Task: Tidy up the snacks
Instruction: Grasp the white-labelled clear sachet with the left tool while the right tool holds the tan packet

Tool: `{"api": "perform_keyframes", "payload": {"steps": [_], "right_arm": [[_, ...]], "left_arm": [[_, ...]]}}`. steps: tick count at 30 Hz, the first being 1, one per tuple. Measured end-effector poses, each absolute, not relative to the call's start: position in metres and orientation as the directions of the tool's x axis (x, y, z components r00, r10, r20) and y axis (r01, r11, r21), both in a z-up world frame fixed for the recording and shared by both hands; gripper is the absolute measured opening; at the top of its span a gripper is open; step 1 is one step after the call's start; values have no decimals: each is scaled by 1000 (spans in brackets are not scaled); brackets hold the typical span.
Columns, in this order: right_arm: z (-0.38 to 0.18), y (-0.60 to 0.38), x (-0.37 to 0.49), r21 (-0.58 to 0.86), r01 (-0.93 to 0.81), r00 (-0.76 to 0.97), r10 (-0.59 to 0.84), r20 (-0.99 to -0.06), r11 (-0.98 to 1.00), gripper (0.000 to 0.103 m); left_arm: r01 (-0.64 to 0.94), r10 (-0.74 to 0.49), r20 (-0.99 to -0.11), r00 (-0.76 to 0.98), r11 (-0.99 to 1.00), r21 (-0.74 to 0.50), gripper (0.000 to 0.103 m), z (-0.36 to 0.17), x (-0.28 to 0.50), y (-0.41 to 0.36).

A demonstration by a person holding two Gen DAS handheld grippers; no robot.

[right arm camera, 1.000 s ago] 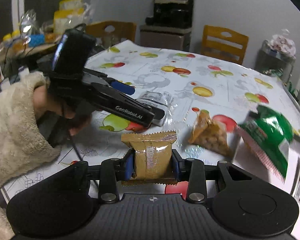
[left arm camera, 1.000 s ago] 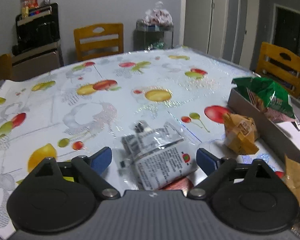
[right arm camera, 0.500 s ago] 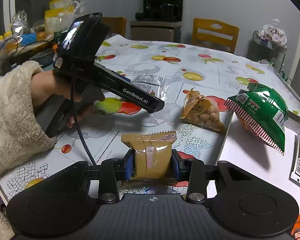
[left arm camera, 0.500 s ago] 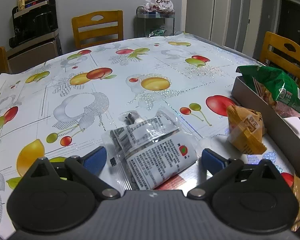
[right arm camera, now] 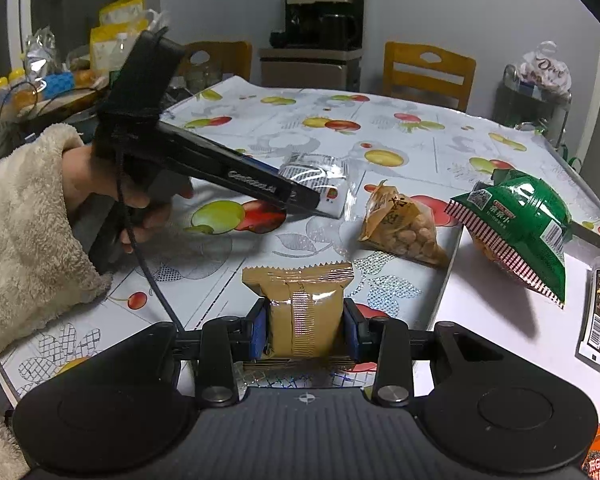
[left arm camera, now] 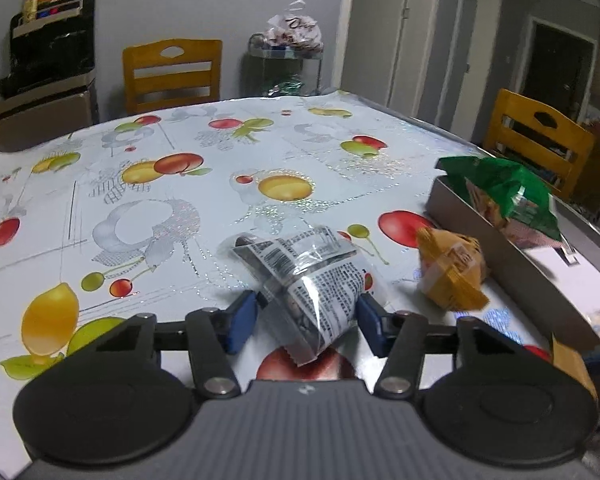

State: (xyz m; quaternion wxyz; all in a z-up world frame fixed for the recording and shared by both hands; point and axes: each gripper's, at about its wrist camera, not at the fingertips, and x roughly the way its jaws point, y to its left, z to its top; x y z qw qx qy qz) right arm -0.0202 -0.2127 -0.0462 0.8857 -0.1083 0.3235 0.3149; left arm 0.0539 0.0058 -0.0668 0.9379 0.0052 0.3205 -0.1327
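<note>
While pinching a tan foil packet [right arm camera: 300,300] upright between the blue pads of the right gripper [right arm camera: 306,330], holds it above the fruit-patterned desk [left arm camera: 180,220], just left of the grey tray [right arm camera: 452,264]. Keeps the packet's serrated top edge uppermost and its back seam facing the camera, with both pads pressed flat against its sides.

With the other hand [right arm camera: 96,184], bare below a fluffy cream sleeve [right arm camera: 24,216], grips the handle of the left gripper [left arm camera: 306,320] and points it down at the desk. Has just been drawing its jaws in, and now squeezes a clear printed packet [left arm camera: 304,276] from both sides, crumpling the film into a raised fold between the pads. From the right wrist view, shows the same gripper [right arm camera: 316,204] reaching over a red and green fruit print, its tip against that clear packet [right arm camera: 320,176], the far end of which rests on the desk.

Beside the clear packet, toward the tray, leaves an orange bag of nuts [left arm camera: 452,276] lying on the desk, just outside the tray wall [left arm camera: 500,248]. Inside the tray, has a green snack bag [right arm camera: 516,216] with red and white striped ends resting at the far corner, partly over the rim, and a slim dark stick packet [right arm camera: 596,316] along the right side.
</note>
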Motion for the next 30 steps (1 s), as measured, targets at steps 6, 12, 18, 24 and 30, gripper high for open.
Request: {"api": "perform_keyframes", "payload": {"steps": [6,12,18,24,30], "right_arm": [[-42,-217,-24,9,-630,599,493,-632,777,39],[-38,-227,-28,18,-630,601,503,-621,776,39],[-43,-231,-35,17,-657,582,522,-623,753,39],[-45,-232,-36,35,-679,562,550,-618,733,39],[-47,-230,-41,55,-695,538,570,-621,716,39]], "left_arm": [[355,-305,-621,722,934,-46,44,-57,36,1],[376,-296,-614,732,926,2,39,-51,7,-11],[373,-264,-663,700,928,24,40,-57,-39,-12],[326,-131,-647,751,926,191,55,-47,-61,-10],[440,-245,-595,765,874,206,89,-31,-45,-19]]}}
